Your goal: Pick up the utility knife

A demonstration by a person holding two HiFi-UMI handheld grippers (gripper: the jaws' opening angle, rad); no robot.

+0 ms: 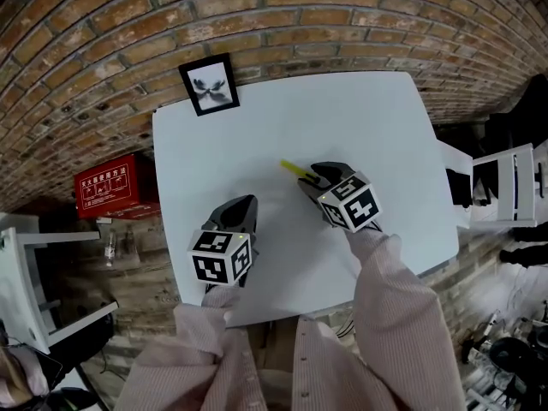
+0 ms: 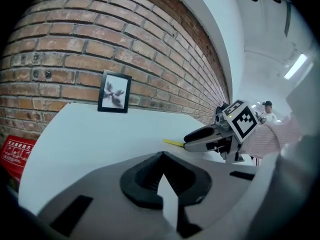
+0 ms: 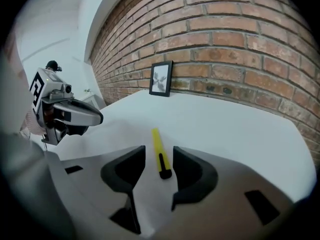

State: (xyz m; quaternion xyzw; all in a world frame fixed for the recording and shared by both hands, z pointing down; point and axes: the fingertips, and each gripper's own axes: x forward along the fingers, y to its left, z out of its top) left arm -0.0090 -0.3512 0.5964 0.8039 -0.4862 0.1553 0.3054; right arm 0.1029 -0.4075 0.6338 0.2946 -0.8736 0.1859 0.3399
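A slim yellow utility knife [image 1: 293, 168] lies flat on the white table [image 1: 377, 127], right of the middle. In the right gripper view the knife [image 3: 158, 146] runs lengthwise between the two jaws, its black end nearest me. My right gripper [image 3: 159, 153] is open, one jaw on each side of the knife's near end, not pressing on it. In the head view that right gripper [image 1: 313, 175] sits just behind the knife. My left gripper [image 1: 241, 205] rests lower left, shut and with nothing in it, well apart from the knife [image 2: 174, 142].
A black-framed picture [image 1: 210, 84] leans against the brick wall at the table's far left corner. A red box [image 1: 104, 187] sits on the floor left of the table. White furniture [image 1: 514, 187] stands off the right edge. The table's front edge is close to my body.
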